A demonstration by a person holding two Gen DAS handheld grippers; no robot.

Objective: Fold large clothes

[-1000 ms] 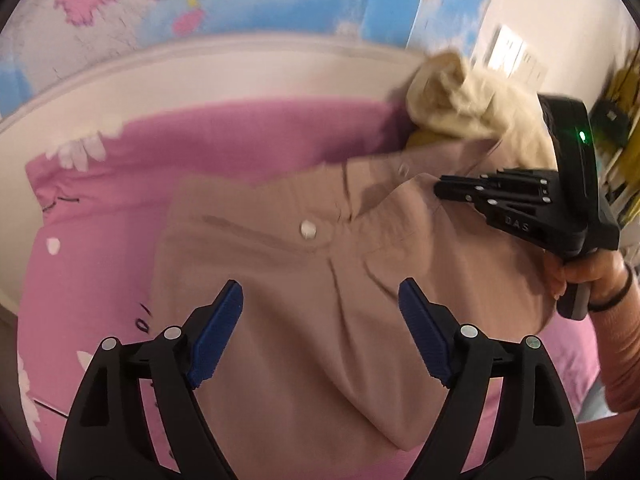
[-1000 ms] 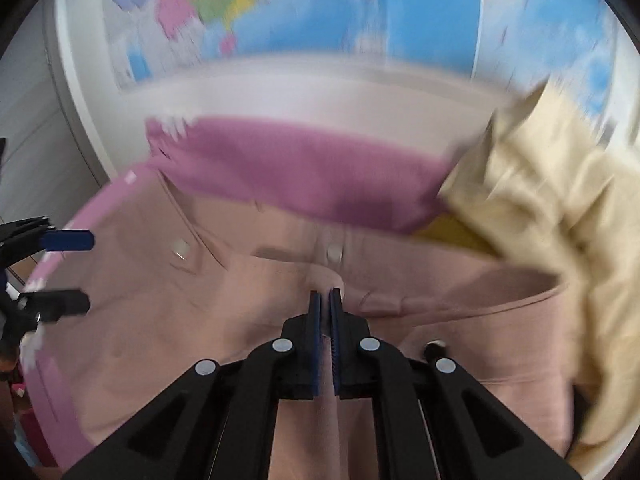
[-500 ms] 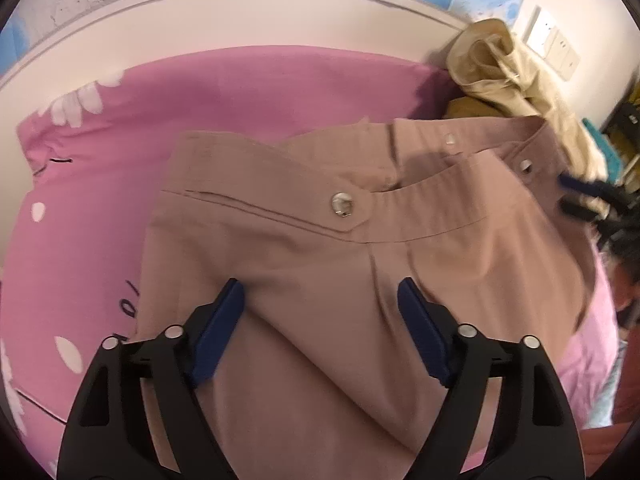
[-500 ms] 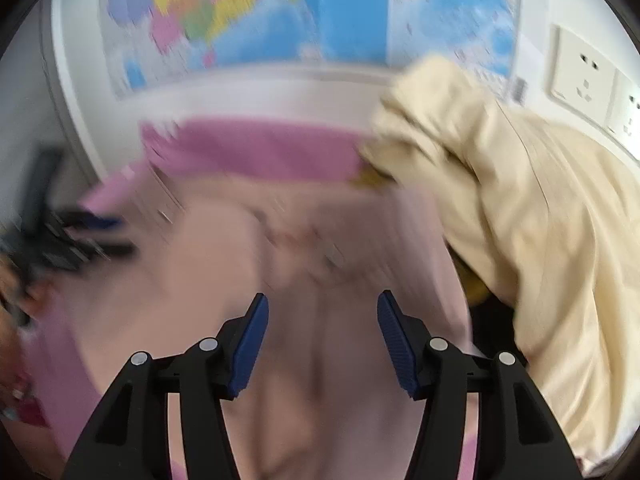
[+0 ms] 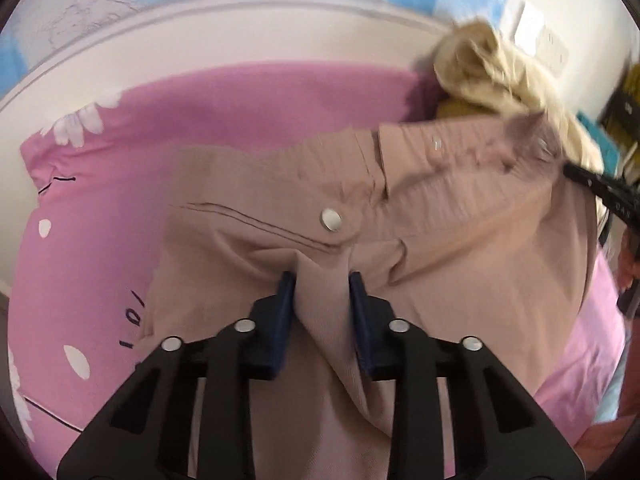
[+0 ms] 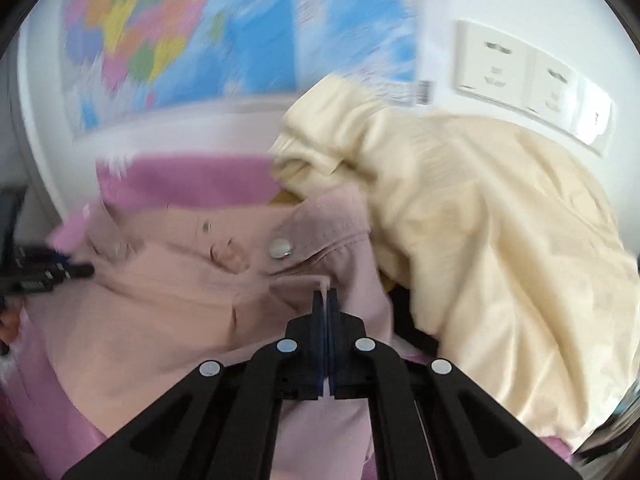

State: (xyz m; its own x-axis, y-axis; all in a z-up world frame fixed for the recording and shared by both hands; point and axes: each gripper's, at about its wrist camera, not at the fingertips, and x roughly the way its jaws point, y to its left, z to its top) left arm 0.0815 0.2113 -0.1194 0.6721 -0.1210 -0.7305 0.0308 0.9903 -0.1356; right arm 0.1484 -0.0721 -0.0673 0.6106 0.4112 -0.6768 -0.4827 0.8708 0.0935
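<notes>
Now the dusty-pink cotton trousers with metal snap buttons lie spread on the pink flowered bedsheet, just beside a crumpled cream-yellow garment. Both claws have just been closing. The left gripper pinches a raised fold of the trousers under the waistband. The right gripper is clamped together on the waistband edge.

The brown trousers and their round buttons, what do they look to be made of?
The brown trousers look like soft matte woven cloth, possibly cotton: they crease and bunch. The round button shines silver, probably a metal snap, though coated plastic is possible.
</notes>
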